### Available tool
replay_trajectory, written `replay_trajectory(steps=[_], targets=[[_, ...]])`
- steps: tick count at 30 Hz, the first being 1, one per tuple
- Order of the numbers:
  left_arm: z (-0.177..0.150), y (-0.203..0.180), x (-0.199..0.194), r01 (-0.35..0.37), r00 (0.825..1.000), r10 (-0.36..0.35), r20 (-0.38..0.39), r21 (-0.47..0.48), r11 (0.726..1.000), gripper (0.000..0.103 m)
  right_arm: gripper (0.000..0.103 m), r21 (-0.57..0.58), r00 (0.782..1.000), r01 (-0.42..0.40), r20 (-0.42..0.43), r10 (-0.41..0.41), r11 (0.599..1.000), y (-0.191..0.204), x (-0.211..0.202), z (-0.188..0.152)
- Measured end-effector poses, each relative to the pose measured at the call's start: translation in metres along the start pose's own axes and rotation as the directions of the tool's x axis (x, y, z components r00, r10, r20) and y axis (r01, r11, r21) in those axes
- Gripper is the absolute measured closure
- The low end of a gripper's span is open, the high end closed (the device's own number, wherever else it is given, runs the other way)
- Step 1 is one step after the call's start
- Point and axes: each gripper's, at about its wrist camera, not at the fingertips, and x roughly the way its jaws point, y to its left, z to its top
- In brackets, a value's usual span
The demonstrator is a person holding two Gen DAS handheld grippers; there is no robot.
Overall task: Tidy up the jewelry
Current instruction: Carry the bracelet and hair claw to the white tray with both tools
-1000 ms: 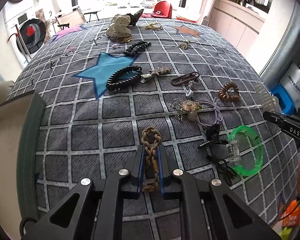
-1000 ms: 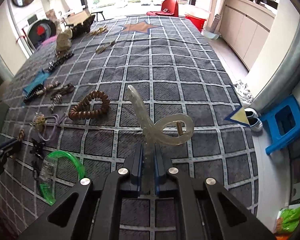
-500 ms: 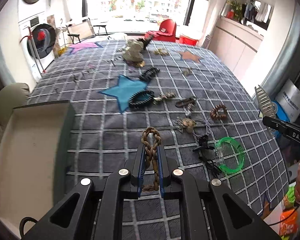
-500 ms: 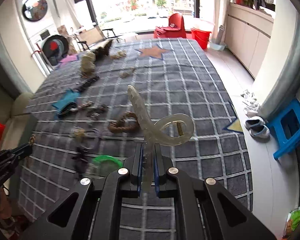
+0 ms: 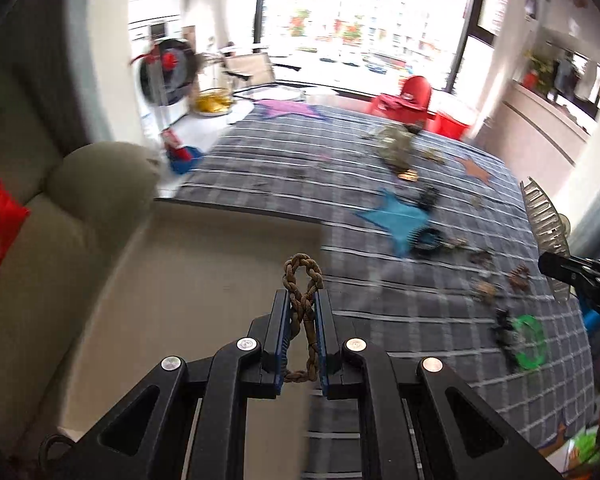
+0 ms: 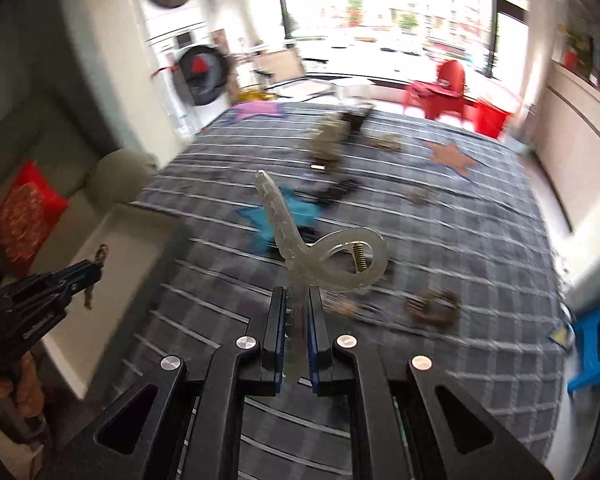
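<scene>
Left wrist view: left gripper (image 5: 303, 300) pinches a brown braided cord bracelet (image 5: 302, 280) at lower centre. Right gripper (image 6: 297, 300) pinches a clear plastic hair claw clip (image 6: 320, 248).

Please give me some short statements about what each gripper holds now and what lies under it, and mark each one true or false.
1. The left gripper is shut on a brown braided cord bracelet. True.
2. The right gripper is open and holds nothing. False: it is shut on a clear plastic hair claw clip.
3. The green translucent bangle lies on the grey checked cloth. True.
4. The bracelet already lies in the beige tray. False: it is held above it.
</scene>
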Motion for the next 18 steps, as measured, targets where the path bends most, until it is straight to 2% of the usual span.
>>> replay_trajectory(steps=[5, 9, 18], targets=[[0.006, 0.042, 0.012, -0.07, 0.998, 0.07, -0.008, -0.042, 0.997, 0.088, 0.093, -0.082, 0.995, -0.09, -0.041, 0.086, 0.993, 0.062, 0.034, 0.023], [0.004, 0.066, 0.036, -0.108, 0.993, 0.104, -0.059, -0.068, 0.992, 0.088, 0.093, -0.127, 0.986, -0.146, -0.103, 0.134, 0.981, 0.102, 0.071, 0.036], [-0.008, 0.088, 0.079, -0.151, 0.978, 0.137, -0.156, -0.082, 0.985, 0.088, 0.093, -0.172, 0.956, -0.204, -0.246, 0.158, 0.964, 0.161, 0.15, 0.048]])
